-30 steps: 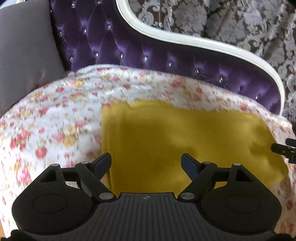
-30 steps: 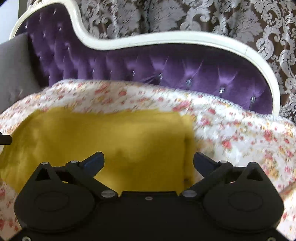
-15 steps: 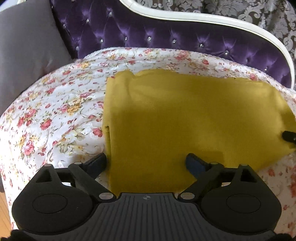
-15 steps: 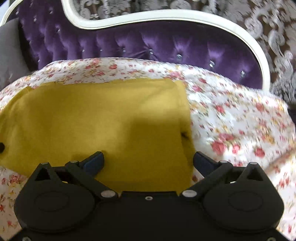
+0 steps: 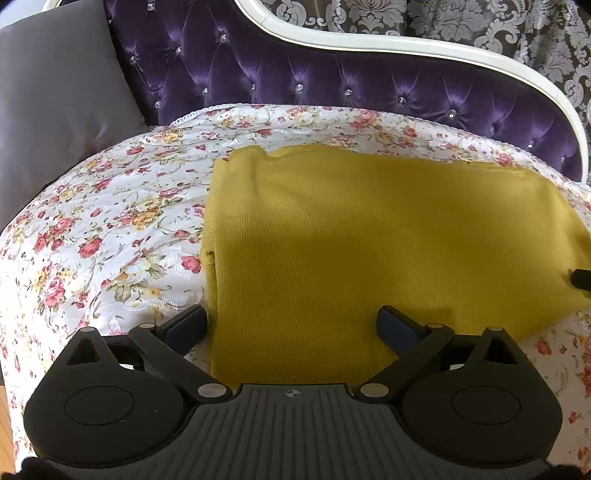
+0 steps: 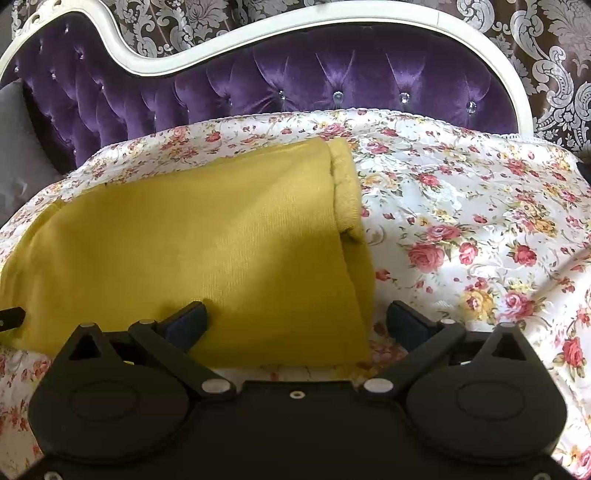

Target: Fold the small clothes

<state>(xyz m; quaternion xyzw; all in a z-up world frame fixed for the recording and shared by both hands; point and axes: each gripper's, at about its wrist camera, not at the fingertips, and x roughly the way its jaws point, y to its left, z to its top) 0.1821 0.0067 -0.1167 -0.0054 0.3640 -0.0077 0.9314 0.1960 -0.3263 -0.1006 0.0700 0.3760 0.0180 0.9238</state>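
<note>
A mustard-yellow knit garment (image 5: 369, 236) lies folded flat on the floral bedspread (image 5: 110, 229); it also shows in the right wrist view (image 6: 207, 236), with a folded layer along its right edge. My left gripper (image 5: 291, 325) is open and empty, its jaws spread over the garment's near left corner. My right gripper (image 6: 295, 321) is open and empty over the garment's near right corner. A fingertip of the right gripper pokes in at the right edge of the left wrist view (image 5: 581, 277), and one of the left gripper at the left edge of the right wrist view (image 6: 11, 317).
A purple tufted headboard (image 5: 332, 77) with a white frame (image 6: 258, 33) stands behind the bed. A grey pillow (image 5: 55, 92) lies at the far left. Patterned curtains (image 6: 554, 55) hang behind. Bare floral bedspread (image 6: 480, 221) spreads to the right of the garment.
Both grippers have pulled back towards me and risen, so more of the garment and bedspread shows. Both stayed open. The garment lies still.
</note>
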